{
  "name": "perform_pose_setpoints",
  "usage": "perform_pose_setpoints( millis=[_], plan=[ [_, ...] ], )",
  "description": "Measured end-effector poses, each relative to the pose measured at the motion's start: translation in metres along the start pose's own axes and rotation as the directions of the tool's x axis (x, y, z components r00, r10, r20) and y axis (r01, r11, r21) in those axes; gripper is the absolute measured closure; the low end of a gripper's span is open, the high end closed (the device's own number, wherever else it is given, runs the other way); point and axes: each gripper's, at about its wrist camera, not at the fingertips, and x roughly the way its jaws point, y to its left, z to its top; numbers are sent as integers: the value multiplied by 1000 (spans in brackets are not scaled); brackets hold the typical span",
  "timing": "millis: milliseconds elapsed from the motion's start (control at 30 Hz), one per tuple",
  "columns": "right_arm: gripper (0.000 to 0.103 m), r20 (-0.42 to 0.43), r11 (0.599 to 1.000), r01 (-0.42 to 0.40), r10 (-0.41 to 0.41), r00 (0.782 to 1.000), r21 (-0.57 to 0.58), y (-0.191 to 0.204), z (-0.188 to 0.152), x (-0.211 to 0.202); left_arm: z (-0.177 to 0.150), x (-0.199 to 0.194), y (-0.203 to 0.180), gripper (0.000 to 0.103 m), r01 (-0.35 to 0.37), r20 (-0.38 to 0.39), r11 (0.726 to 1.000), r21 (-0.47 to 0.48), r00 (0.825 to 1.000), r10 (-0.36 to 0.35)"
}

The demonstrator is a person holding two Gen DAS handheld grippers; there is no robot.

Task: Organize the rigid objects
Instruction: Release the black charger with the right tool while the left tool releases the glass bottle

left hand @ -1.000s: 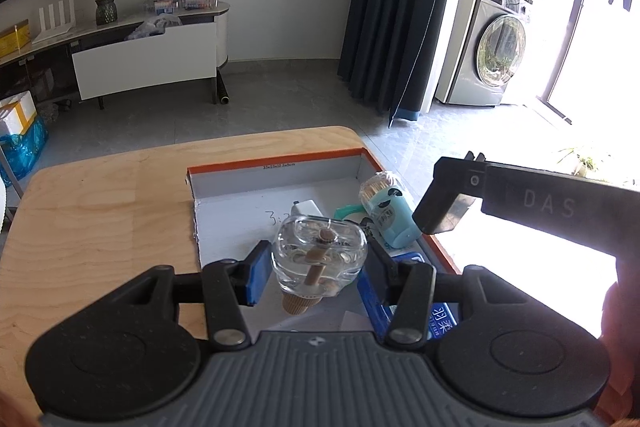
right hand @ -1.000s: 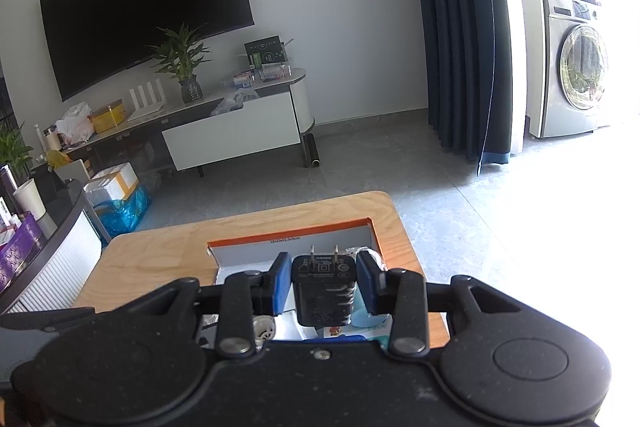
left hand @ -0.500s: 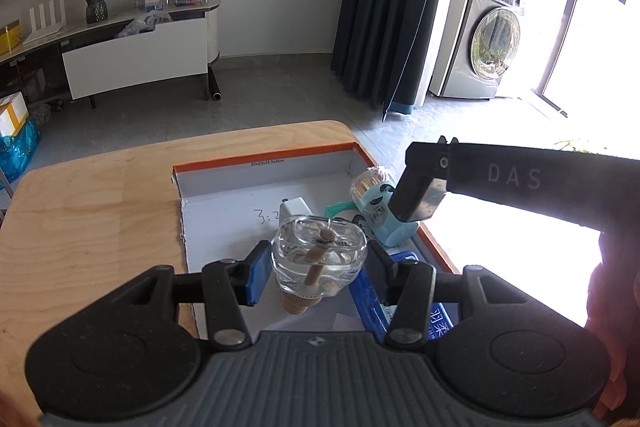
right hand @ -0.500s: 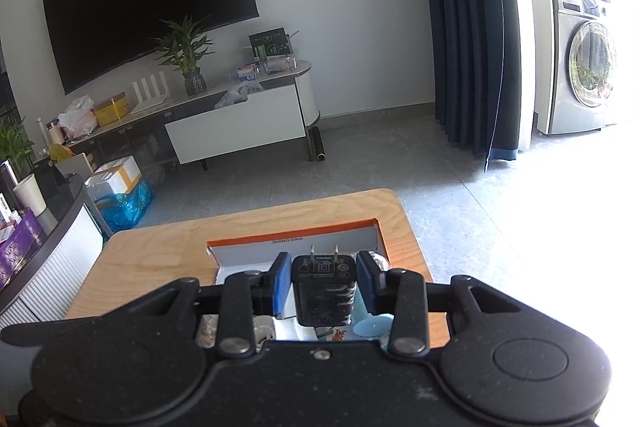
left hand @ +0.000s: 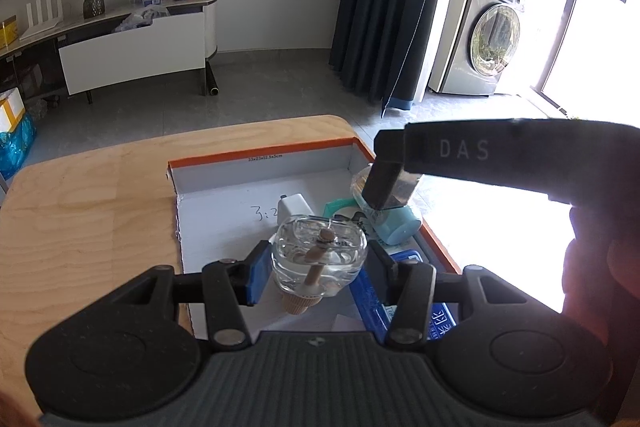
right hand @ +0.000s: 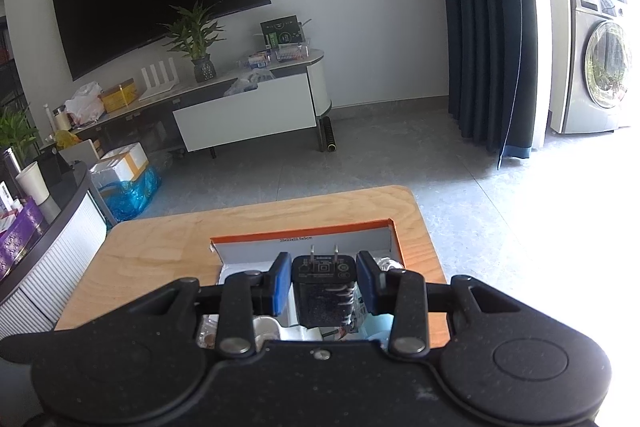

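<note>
wooden table (left hand: 80, 211): carries the box, seen toward 12 o'clock from both wrist views.

white cardboard box (left hand: 224, 195), orange-edged, open-topped: light and stiff; walls likely to buckle if leaned on. holds a pale blue cup (left hand: 400, 227) at 2 o'clock, a white adapter (left hand: 294, 205) near centre, a blue packet (left hand: 400, 307) at 4 o'clock.

left gripper (left hand: 316, 267): jaws narrow, pads pressed on either side of a clear glass bottle (left hand: 318, 259) with a cork stopper and wooden stick; bottle held above the box interior, at roughly 6 o'clock of the box. judged smooth, slippery, heavy for its size, breakable. best taken across the widest part of the body, as now; avoid the stopper and stick. lower gently; no dropping.

right gripper (right hand: 323, 279): jaws narrow, clamped on a black plug adapter (right hand: 323, 291), prongs pointing toward 12 o'clock, held over the right half of the box above the blue cup. judged rigid, light, hard to damage; flat sides give a sure hold. keep pads clear of the prongs.
</note>
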Motion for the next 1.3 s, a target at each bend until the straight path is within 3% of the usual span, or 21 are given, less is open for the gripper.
perform_pose_setpoints(
  millis=[67, 133, 400, 733, 833, 1033, 1100, 1300],
  plan=[
    [56, 16, 1000, 4, -3, 1000, -12, 1, 4, 6, -1, 1, 0, 52, 0, -5, 1000, -3, 1000, 0],
    [43, 64, 1000, 20, -19, 998, -11, -1, 7, 7, -1, 2, 0, 52, 0, -7, 1000, 1, 1000, 0],
    [42, 95, 999, 41, -44, 995, 34, -13, 5, -16, -2, 8, -1, 52, 18, -19, 1000, -3, 1000, -18],
    [33, 106, 993, 92, -100, 989, 74, -26, -6, -44, 7, 18, -15, 50, 80, -9, 997, 8, 997, -80],
    [32, 96, 993, 93, -99, 990, 69, -26, -10, -48, 5, 12, -15, 37, 70, 0, 998, 7, 998, -70],
    [31, 96, 993, 91, -98, 991, 76, -23, -17, -59, 0, -3, -16, 24, -3, 6, 1000, 2, 1000, 3],
    [30, 99, 993, 90, -98, 990, 73, -21, -19, -64, 1, -12, -16, 10, -46, 16, 999, -6, 999, 46],
    [25, 89, 994, 82, -88, 992, 67, -22, -30, -81, -9, -39, -17, 0, -163, 17, 985, -48, 986, 164]
  ],
)
